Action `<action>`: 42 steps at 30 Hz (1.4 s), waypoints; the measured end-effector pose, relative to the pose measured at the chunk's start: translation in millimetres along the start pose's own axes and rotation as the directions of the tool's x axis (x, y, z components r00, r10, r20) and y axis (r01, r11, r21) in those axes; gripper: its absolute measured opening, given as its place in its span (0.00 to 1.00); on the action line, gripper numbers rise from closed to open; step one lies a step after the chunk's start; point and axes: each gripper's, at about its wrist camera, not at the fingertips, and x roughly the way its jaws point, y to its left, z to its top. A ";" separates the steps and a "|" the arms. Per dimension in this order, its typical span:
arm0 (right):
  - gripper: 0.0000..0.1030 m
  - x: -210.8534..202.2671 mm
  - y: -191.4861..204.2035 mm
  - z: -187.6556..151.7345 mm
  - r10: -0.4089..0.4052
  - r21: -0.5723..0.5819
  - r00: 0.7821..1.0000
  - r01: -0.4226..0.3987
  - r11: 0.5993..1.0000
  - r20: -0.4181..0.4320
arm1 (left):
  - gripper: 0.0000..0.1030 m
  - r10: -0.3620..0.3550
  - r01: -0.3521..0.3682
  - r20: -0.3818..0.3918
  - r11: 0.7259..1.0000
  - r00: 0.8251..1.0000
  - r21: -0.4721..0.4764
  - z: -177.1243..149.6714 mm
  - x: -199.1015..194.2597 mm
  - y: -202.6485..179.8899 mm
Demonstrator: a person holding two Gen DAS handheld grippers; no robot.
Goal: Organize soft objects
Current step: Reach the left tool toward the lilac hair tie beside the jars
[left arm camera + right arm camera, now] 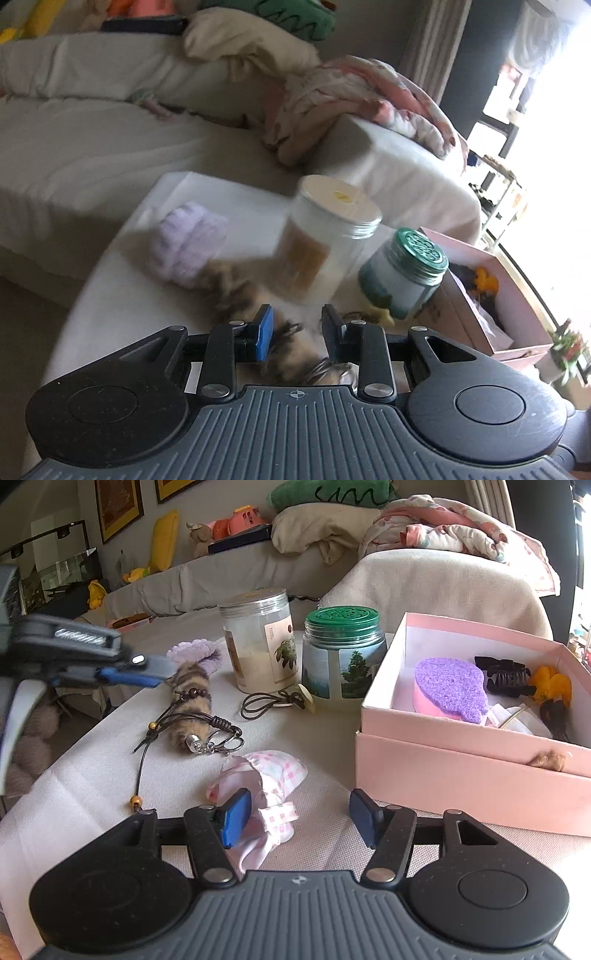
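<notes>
A striped furry tail keychain (190, 701) lies on the white table; in the left wrist view it (291, 347) sits between my left gripper's (297, 330) open jaws, view blurred. The left gripper also shows in the right wrist view (147, 672) at the tail's far end. A lilac fuzzy scrunchie (199, 653) lies behind the tail. A pink checked cloth pouch (266, 779) lies in front of my right gripper (301, 819), which is open, its left pad beside the pouch. A pink box (461, 768) holds a purple sponge (450, 688), a black hair claw and a yellow item.
A clear jar with a label (260, 642) and a green-lidded jar (341, 653) stand mid-table. A brown cord loop (269, 701) lies before them. A sofa with cushions and blankets (436, 528) runs behind the table. The table edge (48, 775) falls away at left.
</notes>
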 end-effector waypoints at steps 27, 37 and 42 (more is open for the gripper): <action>0.59 -0.3 -0.2 -0.4 -0.008 0.003 1.000 0.008 1.000 0.002 | 0.33 0.047 -0.055 -0.069 0.990 0.997 -0.128 -18.3 -14.8 27.8; 0.60 -0.4 0.2 -0.4 -0.009 0.004 1.000 0.009 1.000 0.002 | 0.35 -0.035 0.045 -0.151 0.997 0.988 0.062 -19.7 10.3 -3.2; 0.60 -0.6 -0.1 -0.3 -0.007 0.003 1.000 0.007 1.000 0.002 | 0.35 0.053 -0.057 0.030 0.986 0.998 0.160 12.6 -20.8 2.7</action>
